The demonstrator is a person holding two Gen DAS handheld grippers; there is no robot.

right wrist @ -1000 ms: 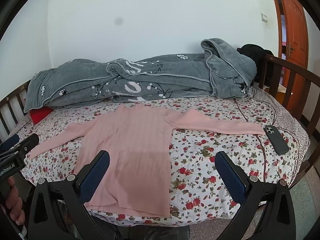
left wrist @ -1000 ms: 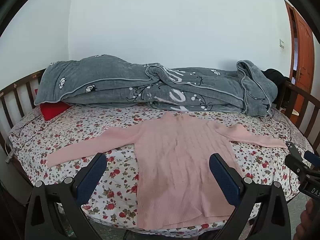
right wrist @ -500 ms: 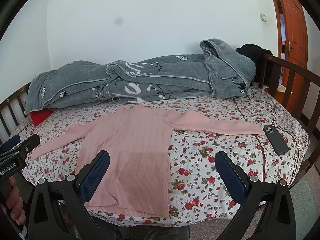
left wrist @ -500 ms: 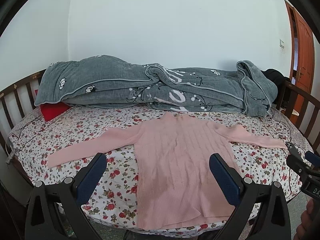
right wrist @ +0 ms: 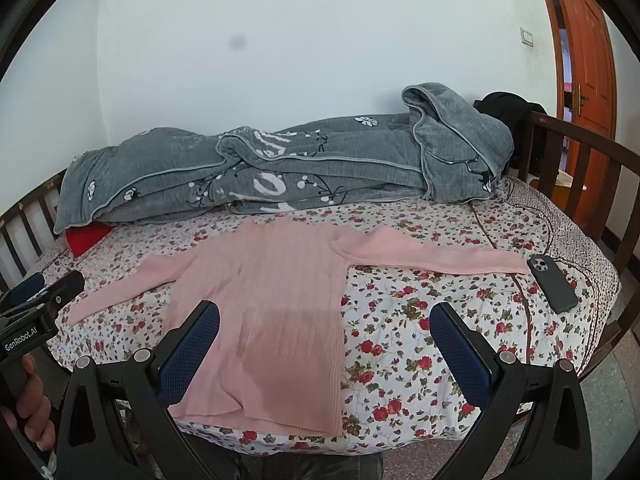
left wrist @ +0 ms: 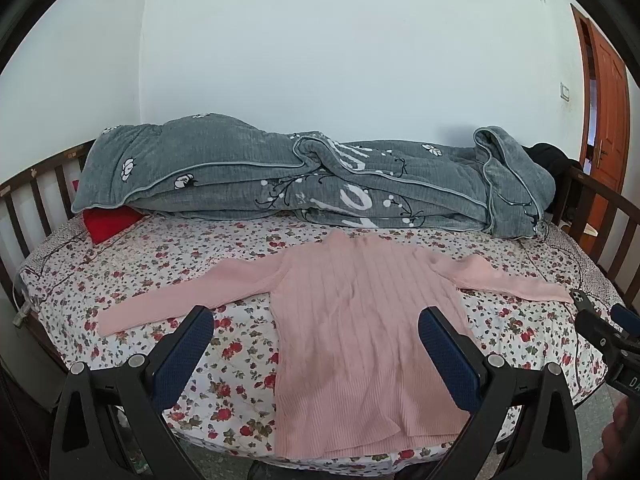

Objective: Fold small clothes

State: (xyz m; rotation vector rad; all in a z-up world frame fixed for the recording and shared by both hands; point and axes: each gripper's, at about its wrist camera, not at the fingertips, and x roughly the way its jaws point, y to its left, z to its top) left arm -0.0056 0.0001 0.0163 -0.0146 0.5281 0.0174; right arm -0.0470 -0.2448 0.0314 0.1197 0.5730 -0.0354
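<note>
A bed [left wrist: 132,276] covered by a white sheet printed with small red flowers fills the lower half of both views, with a dark wooden rail [right wrist: 568,148] of upright slats curving around its sides. Spread flat on the sheet lies a pink ribbed sweater [left wrist: 360,320], its hem toward the near edge of the bed, its neck toward the wall, and both sleeves stretched out sideways. Behind it, along the white wall [left wrist: 340,48], a grey quilt [left wrist: 280,176] with white flower prints is bundled in a long heap, and a red cushion [left wrist: 108,222] pokes out from under its left end. A dark phone [right wrist: 552,288] lies face down on the sheet just beside the cuff of the sweater's right sleeve. A black garment [right wrist: 504,106] hangs over the rail at the far right corner, and an orange-brown door [right wrist: 584,60] stands beyond it with a light switch [right wrist: 527,36] on the wall beside it. The left gripper [left wrist: 316,356] hovers over the near edge of the bed with its blue-padded fingers spread wide and nothing between them, above the sweater's lower left part. The right gripper [right wrist: 324,348] is likewise wide apart and empty, above the sweater's lower right edge.
</note>
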